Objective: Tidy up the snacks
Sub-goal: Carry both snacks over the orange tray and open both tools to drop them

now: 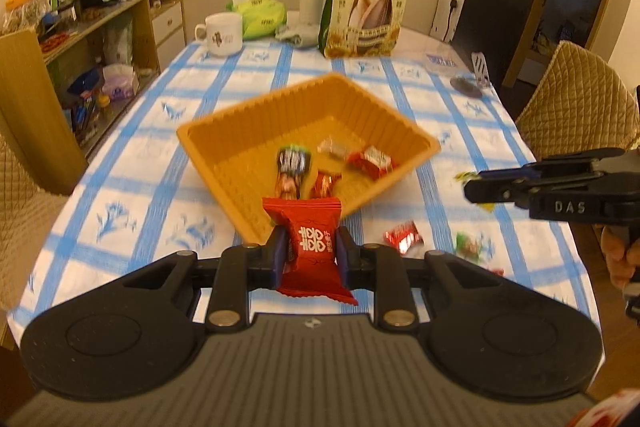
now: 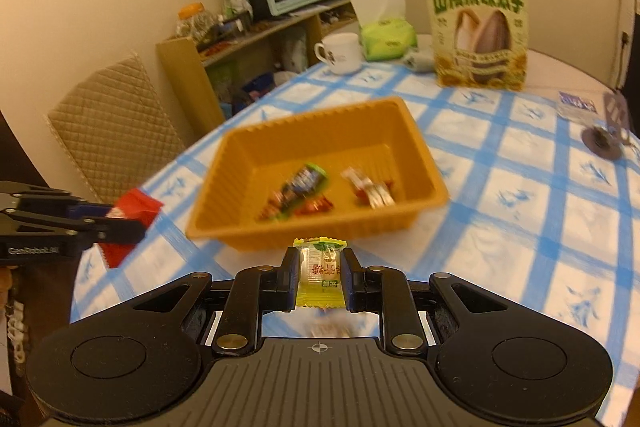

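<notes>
Pinching a red 囍 packet (image 1: 311,247), the left hand-held gripper (image 1: 310,251) faces the right hand-held gripper (image 1: 478,189), marked "DAS", gripping candy (image 2: 322,273).

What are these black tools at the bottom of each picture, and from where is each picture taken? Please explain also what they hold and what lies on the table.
No robot here: a person holds a two-finger gripper in each hand, with a camera looking forward along its fingers. One picture comes from the left gripper, which is shut on a red snack packet. The other comes from the right gripper, shut on a yellow candy. Ahead, on the blue-checked tablecloth, stands an orange tray with several wrapped candies inside. Some loose candies lie on the cloth. Farther back stand a sunflower seed bag, a white mug and a tissue pack.
</notes>
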Available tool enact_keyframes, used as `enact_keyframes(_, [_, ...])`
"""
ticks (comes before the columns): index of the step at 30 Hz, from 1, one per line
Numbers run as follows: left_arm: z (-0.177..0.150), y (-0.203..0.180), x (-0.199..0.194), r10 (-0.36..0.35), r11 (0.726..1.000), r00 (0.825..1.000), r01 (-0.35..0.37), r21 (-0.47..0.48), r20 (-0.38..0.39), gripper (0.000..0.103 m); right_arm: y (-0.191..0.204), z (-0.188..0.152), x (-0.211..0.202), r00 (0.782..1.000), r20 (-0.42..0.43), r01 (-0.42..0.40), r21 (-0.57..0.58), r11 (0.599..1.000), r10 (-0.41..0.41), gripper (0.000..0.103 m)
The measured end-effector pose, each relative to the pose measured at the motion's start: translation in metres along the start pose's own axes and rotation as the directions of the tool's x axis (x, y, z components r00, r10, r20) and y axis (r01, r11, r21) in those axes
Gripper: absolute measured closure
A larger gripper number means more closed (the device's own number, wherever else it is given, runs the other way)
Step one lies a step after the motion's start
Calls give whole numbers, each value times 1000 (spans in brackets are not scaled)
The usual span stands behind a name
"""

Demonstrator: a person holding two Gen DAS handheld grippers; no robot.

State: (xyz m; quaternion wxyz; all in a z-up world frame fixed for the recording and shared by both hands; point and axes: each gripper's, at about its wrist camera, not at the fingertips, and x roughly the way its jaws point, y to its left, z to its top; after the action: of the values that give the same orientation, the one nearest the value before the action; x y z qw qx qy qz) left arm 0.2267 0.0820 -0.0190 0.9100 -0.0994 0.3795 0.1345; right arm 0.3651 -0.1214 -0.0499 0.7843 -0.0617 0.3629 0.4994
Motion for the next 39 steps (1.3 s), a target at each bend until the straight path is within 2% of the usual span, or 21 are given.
enact_keyframes(8, [41,11,24,16,1000,999,-16,6,37,80,10,44,25,999,53,-7,-21,1000,8,81])
enact_keyframes(18, [76,33,68,31,1000,999,-31,4,21,80,2,86,75,998,70,6,7,1000,-7,81])
enact_keyframes(27, [89,51,109,32,999,999,-32,-5,-30,80,-9,99,119,999,26,25,64,998,-26,81])
enact_keyframes(39, [86,63,151,22,1000,995,-24,-17,-95,80,-16,96,153,999,-27,46,100,994,-43,81])
